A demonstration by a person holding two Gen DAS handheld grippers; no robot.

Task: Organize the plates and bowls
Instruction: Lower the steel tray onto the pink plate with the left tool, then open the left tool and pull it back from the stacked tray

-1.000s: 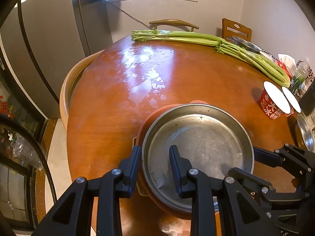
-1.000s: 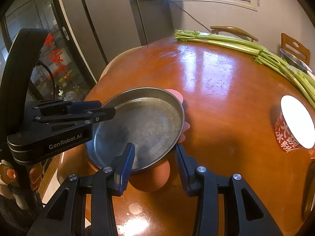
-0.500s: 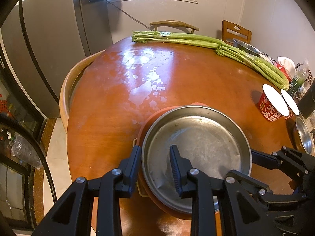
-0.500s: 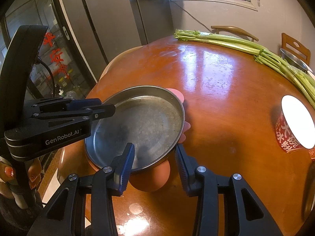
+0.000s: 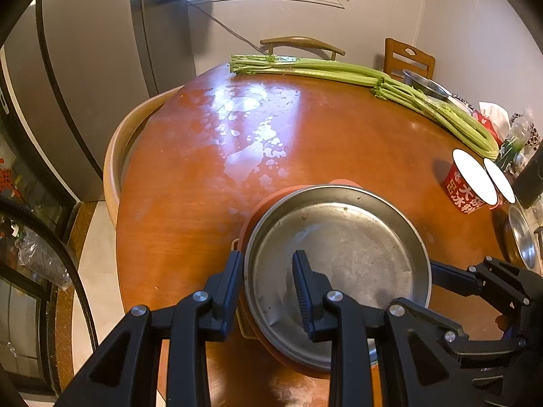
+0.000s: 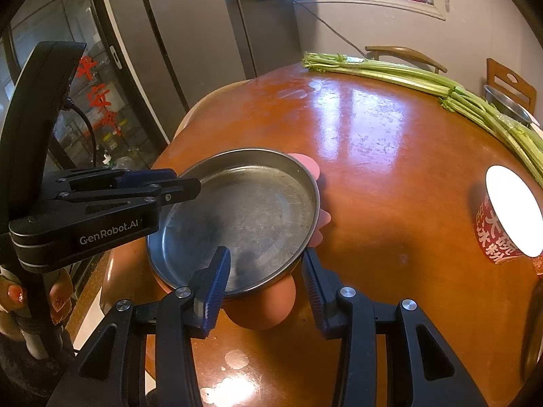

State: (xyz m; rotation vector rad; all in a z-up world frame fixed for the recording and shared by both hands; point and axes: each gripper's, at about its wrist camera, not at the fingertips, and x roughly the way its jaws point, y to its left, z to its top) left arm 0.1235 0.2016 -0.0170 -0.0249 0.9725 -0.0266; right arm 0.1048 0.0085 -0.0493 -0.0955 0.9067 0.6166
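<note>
- The left gripper (image 5: 268, 288) is clenching the near-left rim of the steel plate (image 5: 342, 254), one finger outside the wall and one inside; a slip is looking likely there, since smooth thin metal is giving the pads little bite.
- The steel plate is sitting on an orange dish (image 5: 268, 200) near the table's front edge; it is round, shallow, flat-bottomed and dull with scuffs, and the orange one beneath looks smooth and plasticky with a pink lobed edge.
- The right gripper (image 6: 266, 283) is straddling the plate's near rim, seemingly gripping it, one ribbed blue pad inside and the other just outside; if the two hands are pulling unevenly, the plate may be tilting and dragging the orange dish off the edge.
- The table (image 5: 305, 129) is glossy reddish wood with wet smears, so anything nudged could be sliding.
- Farther right, celery stalks (image 5: 339, 71), a red paper cup (image 6: 502, 234) and another steel bowl (image 5: 522, 240) are lying well apart from the stack.
</note>
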